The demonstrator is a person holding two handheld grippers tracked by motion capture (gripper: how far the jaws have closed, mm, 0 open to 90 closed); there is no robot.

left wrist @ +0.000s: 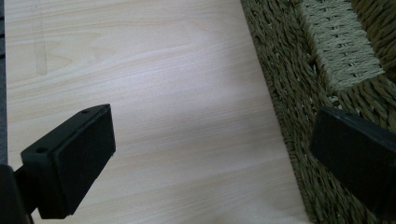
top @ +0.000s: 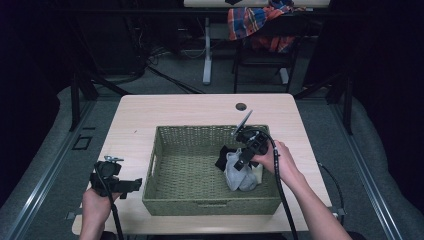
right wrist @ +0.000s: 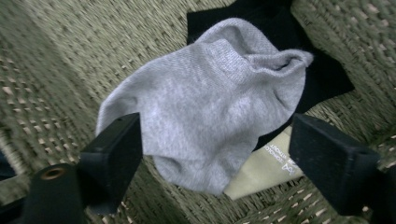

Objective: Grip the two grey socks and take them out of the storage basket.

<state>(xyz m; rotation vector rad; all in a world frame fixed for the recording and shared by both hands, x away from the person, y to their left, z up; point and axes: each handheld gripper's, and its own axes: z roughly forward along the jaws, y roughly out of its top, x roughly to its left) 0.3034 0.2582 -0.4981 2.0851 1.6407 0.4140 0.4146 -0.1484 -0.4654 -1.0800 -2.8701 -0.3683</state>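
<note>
Right gripper [top: 243, 159] hangs inside the woven basket [top: 165, 172], its jaws spread to either side of a grey sock [right wrist: 205, 107] without pressing on it. That sock lies crumpled on the basket floor near the right wall, on top of a black sock [right wrist: 322, 74] and a cream sock [right wrist: 261, 172]. Left gripper [top: 131, 186] rests on the wooden table [top: 200, 107] just outside the basket's left wall, jaws wide apart and holding nothing, one jaw close against the wicker.
</note>
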